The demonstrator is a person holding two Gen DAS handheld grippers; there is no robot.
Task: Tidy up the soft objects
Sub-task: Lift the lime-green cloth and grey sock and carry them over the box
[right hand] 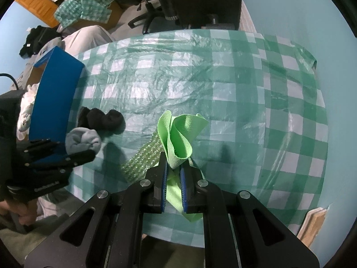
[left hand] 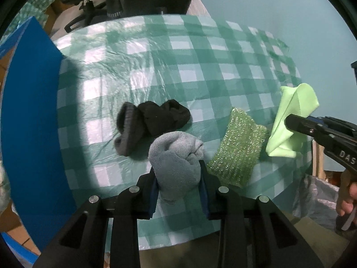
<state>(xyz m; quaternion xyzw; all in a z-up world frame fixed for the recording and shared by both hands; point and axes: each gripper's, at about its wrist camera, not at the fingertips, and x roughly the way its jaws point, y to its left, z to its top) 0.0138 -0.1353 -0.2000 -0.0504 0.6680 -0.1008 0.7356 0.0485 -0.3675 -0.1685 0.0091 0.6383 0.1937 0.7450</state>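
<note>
My left gripper (left hand: 178, 169) is shut on a rolled light grey-blue sock (left hand: 174, 154), held just above the checked tablecloth (left hand: 178, 62). Beyond it lie a black sock (left hand: 165, 116) and a dark grey sock (left hand: 129, 129) bunched together. A glittery green sponge (left hand: 236, 147) lies to the right. My right gripper (right hand: 175, 158) is shut on a light green cloth (right hand: 183, 131), which stands folded up above the pads and hangs below them. In the right wrist view the left gripper (right hand: 75, 148) holds the grey-blue sock (right hand: 82, 139) beside the blue box (right hand: 55, 93).
A tall blue box (left hand: 33, 102) stands at the table's left edge, with white soft things inside it (right hand: 26, 109). An office chair (right hand: 151, 15) and clothes sit beyond the far edge. A hand (left hand: 348, 198) grips the right tool's handle.
</note>
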